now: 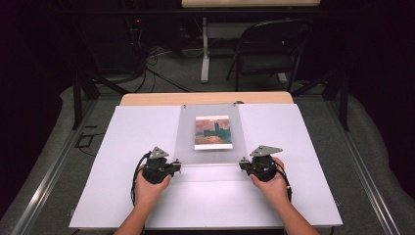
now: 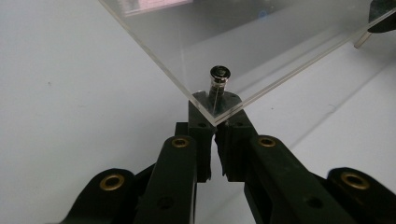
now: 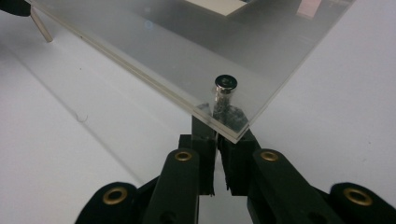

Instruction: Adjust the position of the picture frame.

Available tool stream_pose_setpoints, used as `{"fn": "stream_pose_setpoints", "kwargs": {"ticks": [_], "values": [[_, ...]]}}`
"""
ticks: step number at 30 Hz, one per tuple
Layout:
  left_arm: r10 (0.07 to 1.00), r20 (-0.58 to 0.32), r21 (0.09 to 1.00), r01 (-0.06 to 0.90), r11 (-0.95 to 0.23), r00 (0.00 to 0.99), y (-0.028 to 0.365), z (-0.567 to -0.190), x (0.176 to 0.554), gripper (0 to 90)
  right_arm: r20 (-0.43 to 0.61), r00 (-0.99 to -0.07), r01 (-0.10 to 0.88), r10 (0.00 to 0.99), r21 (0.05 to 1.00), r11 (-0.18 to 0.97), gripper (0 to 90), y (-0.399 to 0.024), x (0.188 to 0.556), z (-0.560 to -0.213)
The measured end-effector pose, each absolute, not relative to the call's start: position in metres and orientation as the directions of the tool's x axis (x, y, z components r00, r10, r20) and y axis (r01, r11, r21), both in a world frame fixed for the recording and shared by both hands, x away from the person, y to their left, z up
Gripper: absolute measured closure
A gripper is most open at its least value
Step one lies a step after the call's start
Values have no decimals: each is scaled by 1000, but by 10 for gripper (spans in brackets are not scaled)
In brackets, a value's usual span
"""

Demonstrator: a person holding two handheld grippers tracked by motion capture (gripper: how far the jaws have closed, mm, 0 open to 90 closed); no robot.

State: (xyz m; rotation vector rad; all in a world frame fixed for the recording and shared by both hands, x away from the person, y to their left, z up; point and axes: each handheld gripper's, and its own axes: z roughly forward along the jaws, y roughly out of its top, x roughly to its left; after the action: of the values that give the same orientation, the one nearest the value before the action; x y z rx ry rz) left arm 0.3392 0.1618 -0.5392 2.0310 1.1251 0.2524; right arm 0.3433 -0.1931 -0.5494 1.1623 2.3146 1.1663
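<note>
In the high view, two bare forearms come in from the bottom edge, each hand holding a black two-jaw gripper. The left gripper [image 1: 177, 163] sits left of centre and the right gripper [image 1: 242, 163] right of centre, both over a white rectangular table top [image 1: 137, 142]. Each points inward at a near corner of the clear acrylic sheet [image 1: 210, 156], which lies at mid-frame over a small colourful painted picture [image 1: 212, 132].

In the left gripper view, the black jaws rise from the bottom, pressed almost together beneath the sheet's near corner [image 2: 212, 119] at centre; a small metal bolt with a round dark head [image 2: 219, 74] stands through that corner, its shaft running down to the jaw tips, seemingly pinched.

In the right gripper view, the jaws are likewise nearly closed under the other corner, below a matching metal bolt [image 3: 226, 86].
</note>
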Motion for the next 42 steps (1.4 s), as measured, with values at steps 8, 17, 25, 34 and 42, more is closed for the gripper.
{"fn": "stream_pose_setpoints", "kwargs": {"ticks": [8,17,25,34,42], "values": [[792,-184,720,628,-295,582,161,-540,338,845,71,-630,518,773,780,351,803,-193,342,-548],[801,-149,718,620,-315,580,160,-541,333,624,62,-620,525,782,774,354,570,-199,336,-549],[804,-160,723,622,-300,573,165,-542,329,402,63,-613,531,787,771,352,392,-202,332,-549],[803,-140,728,610,-314,580,171,-536,321,383,-21,-631,502,775,751,429,398,-207,325,-545],[799,-139,722,612,-323,585,178,-527,313,397,-20,-633,505,774,746,433,412,-213,320,-538]]}}
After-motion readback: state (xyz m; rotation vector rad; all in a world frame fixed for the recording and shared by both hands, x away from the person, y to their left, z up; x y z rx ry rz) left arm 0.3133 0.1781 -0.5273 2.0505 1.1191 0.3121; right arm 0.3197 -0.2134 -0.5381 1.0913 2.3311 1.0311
